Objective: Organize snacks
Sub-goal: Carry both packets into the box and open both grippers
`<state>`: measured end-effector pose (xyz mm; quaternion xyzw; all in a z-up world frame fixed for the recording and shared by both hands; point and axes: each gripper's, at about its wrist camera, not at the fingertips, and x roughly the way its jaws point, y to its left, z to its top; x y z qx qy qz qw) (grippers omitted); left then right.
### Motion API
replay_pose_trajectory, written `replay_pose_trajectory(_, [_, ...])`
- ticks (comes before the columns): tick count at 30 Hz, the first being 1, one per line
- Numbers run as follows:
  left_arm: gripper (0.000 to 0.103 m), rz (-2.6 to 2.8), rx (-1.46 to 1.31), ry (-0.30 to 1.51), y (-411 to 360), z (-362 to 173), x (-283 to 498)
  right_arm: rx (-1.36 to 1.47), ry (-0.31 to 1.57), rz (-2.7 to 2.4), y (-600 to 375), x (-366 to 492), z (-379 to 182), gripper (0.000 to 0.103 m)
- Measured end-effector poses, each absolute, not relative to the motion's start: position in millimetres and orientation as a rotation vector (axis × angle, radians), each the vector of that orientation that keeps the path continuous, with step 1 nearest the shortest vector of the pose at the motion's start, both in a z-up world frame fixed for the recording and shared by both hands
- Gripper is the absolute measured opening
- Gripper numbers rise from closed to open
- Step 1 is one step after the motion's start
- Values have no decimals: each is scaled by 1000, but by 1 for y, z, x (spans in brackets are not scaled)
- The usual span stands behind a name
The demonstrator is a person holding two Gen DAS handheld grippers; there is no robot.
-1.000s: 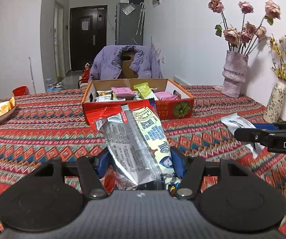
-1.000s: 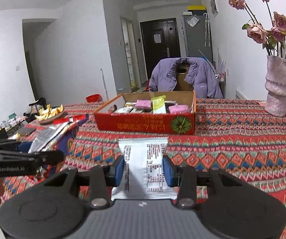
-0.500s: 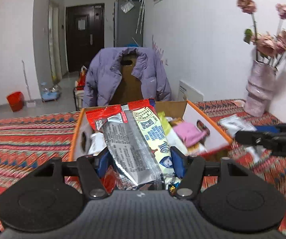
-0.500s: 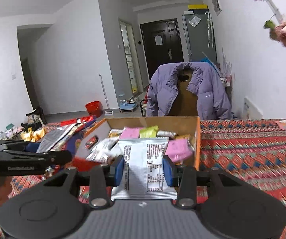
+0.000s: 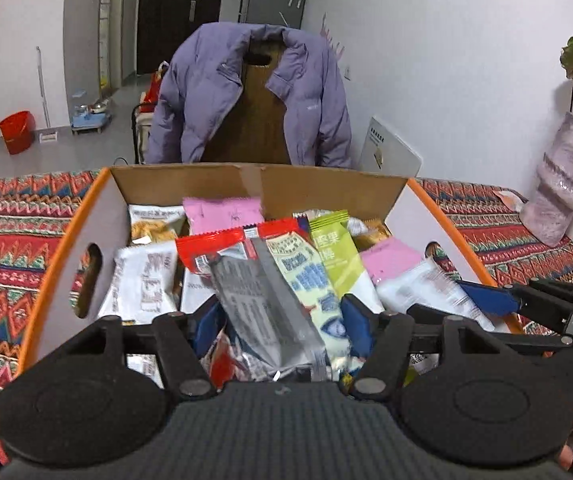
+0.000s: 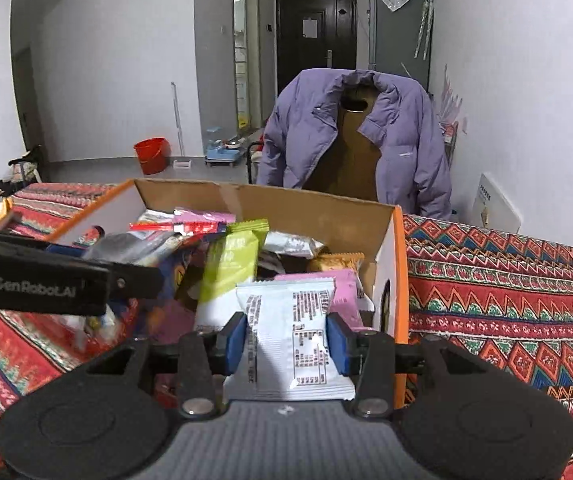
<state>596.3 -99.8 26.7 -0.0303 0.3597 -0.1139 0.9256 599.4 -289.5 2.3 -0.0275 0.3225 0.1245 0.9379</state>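
An open cardboard box (image 5: 326, 188) with orange-edged sides (image 6: 400, 280) holds several snack packets. My left gripper (image 5: 282, 320) is shut on a bundle of snack packets (image 5: 270, 280), red, silver and yellow-blue, held over the box's near part. My right gripper (image 6: 286, 340) is shut on a white snack packet (image 6: 290, 332), held over the box's right near corner. The right gripper also shows at the right of the left wrist view (image 5: 526, 304), and the left gripper at the left of the right wrist view (image 6: 54, 276).
The box stands on a table with a red patterned cloth (image 6: 506, 292). A chair with a purple jacket (image 5: 254, 92) is behind the table. A pink vase (image 5: 566, 192) with flowers stands at the far right by the wall.
Both grippers have moved forward from above the tablecloth to over the box, each still holding its packets. The box now fills the lower middle of both views.
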Motion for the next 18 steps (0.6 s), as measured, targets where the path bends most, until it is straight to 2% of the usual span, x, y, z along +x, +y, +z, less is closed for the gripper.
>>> replay_pose_trajectory(2, [71,-238,-66,738,-100,26,596,-60,656,248,-290,598,2,58])
replay_pose_trajectory(7, [75,-242,-47,712,-99,39,589,-49,634,248,-293,591,14,62])
replay_pose_trajectory(11, [76,-228,-32,678,-94,56,575,-53,602,249,-294,578,33,70])
replay_pose_trajectory(15, [77,-220,-23,647,-84,74,550,-48,574,256,-294,557,53,71])
replay_pose_trajectory(18, [81,-219,2,611,-77,86,526,-51,547,253,-292,537,68,74])
